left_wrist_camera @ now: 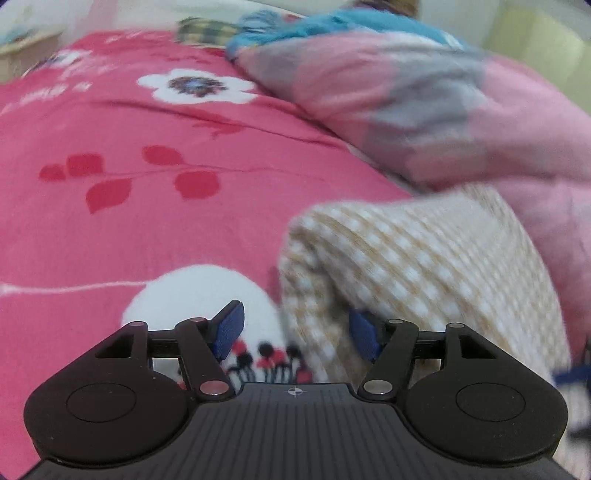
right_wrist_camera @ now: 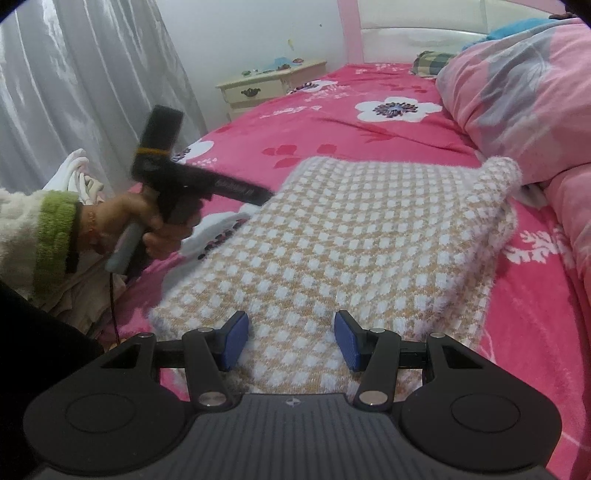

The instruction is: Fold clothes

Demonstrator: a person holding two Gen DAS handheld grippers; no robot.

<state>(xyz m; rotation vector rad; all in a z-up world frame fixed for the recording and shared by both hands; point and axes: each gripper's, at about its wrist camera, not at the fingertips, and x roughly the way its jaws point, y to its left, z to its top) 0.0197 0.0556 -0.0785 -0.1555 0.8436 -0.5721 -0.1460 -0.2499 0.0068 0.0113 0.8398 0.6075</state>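
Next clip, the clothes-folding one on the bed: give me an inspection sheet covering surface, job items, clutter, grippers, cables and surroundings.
Surface: pink floral bedspread.
Job's things: checked beige-and-white knit garment, lying partly folded on the bedspread.
Clutter: pink-and-grey quilt heaped at the right; blue fabric and a plaid cloth beyond it.
Grippers: left gripper open at the garment's edge, fingers not pressing it; right gripper open over the garment's near end.
Cables: thin dark cord hanging below the person's hand.
Surroundings: cream nightstand, grey curtain, white wall.
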